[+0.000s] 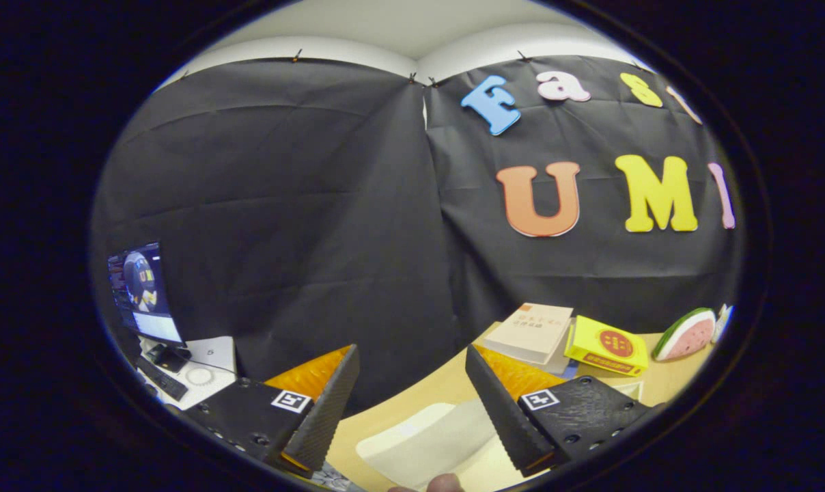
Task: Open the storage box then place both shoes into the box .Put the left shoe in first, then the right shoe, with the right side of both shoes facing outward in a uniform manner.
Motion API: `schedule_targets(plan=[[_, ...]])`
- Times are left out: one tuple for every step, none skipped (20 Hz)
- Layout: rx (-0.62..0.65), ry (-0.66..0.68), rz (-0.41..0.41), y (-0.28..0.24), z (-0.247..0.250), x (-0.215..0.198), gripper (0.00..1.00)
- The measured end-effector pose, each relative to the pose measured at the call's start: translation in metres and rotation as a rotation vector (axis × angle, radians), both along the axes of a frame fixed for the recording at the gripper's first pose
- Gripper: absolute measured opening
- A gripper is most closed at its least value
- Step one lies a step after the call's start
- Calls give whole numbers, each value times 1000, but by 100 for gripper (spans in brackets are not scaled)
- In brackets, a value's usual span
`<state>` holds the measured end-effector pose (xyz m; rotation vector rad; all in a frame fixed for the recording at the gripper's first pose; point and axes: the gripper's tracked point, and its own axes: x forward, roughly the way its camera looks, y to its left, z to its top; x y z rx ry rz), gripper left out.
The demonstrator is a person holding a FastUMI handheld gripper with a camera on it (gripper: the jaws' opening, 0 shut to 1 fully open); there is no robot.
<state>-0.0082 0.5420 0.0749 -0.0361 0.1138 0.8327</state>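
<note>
Two fingers of the gripper (pixel 412 403) are spread wide with nothing between them, pointed up at the booth wall, while a white thing on the counter (pixel 426 393), maybe the storage box (pixel 423 441), sits just below, so I'd guess nothing's started yet.

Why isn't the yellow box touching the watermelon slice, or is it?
Apart. The gripper view shows bare table between the yellow box and the watermelon slice, both beyond the hand-held gripper, whose fingers are spread with nothing between them.
</note>
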Motion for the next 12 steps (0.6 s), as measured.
schedule_targets(plan=[[5,-10,-17,-11,2,2,95],[8,-14,-30,-23,4,3,95],[12,-22,-39,-35,6,5,95],[22,-36,-57,-50,11,7,95],[29,-51,-77,-65,15,11,95],[31,-63,-94,-81,19,15,95],[29,-66,-110,-98,19,18,95],[24,-69,-126,-115,20,22,95],[23,-78,-147,-133,20,25,95],[27,-78,-167,-152,22,31,95],[31,-74,-184,-171,21,36,95],[30,-65,-205,-191,19,41,95]])
